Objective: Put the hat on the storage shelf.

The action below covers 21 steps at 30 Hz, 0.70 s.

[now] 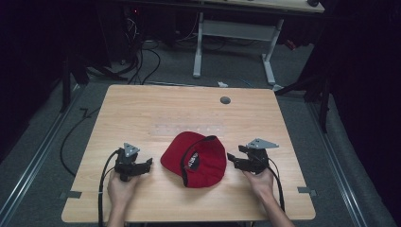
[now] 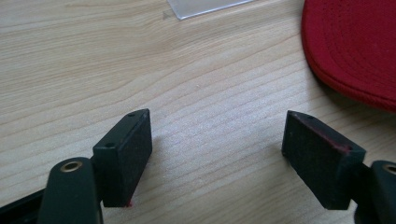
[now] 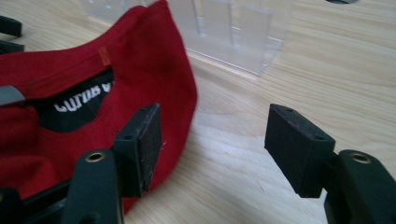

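1. A light wooden bench [image 1: 142, 109] fills the middle of the high view.
2. A clear plastic organiser [image 1: 189, 127] lies flat near the bench's centre; its transparent walls rise at 12 o'clock in the right gripper view [image 3: 233, 32].
3. A round grey grommet [image 1: 225, 100] sits toward 1 o'clock on the bench.
4. Beyond, at 12 o'clock, a white desk frame [image 1: 234, 33] stands on grey floor.
5. Black cables [image 1: 142, 61] lie at 11 o'clock.
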Each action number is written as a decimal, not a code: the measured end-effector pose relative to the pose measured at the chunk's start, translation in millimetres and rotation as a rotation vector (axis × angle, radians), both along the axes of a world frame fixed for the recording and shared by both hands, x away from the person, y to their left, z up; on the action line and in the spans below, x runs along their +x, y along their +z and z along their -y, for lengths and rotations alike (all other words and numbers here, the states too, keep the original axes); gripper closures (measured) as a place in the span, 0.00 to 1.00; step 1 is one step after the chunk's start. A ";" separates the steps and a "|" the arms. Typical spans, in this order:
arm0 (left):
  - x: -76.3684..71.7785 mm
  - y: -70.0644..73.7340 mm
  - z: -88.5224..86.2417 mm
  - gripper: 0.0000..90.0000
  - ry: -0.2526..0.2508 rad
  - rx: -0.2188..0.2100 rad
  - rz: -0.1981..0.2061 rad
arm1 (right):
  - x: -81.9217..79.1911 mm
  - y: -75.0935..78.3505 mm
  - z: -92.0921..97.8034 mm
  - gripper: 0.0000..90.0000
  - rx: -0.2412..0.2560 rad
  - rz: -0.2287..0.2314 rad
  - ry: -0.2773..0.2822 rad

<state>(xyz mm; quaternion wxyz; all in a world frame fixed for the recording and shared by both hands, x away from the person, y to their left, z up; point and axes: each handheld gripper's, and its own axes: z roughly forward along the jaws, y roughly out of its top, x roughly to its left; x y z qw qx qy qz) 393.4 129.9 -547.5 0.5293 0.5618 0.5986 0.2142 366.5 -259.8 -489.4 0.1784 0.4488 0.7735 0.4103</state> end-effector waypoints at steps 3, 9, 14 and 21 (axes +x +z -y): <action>0.3 0.0 0.1 0.28 0.002 -0.002 0.000 | 4.5 -0.8 -6.0 0.39 -0.002 -0.007 0.006; 0.5 0.1 0.4 0.27 0.001 -0.001 -0.002 | 20.6 1.8 -21.9 0.36 0.008 -0.037 0.044; 1.0 0.1 0.5 0.28 0.005 -0.002 -0.002 | 24.5 8.4 -35.9 0.36 -0.024 -0.051 0.076; 1.3 0.2 0.9 0.28 0.008 -0.007 -0.001 | 37.1 13.7 -46.2 0.33 -0.046 -0.041 0.086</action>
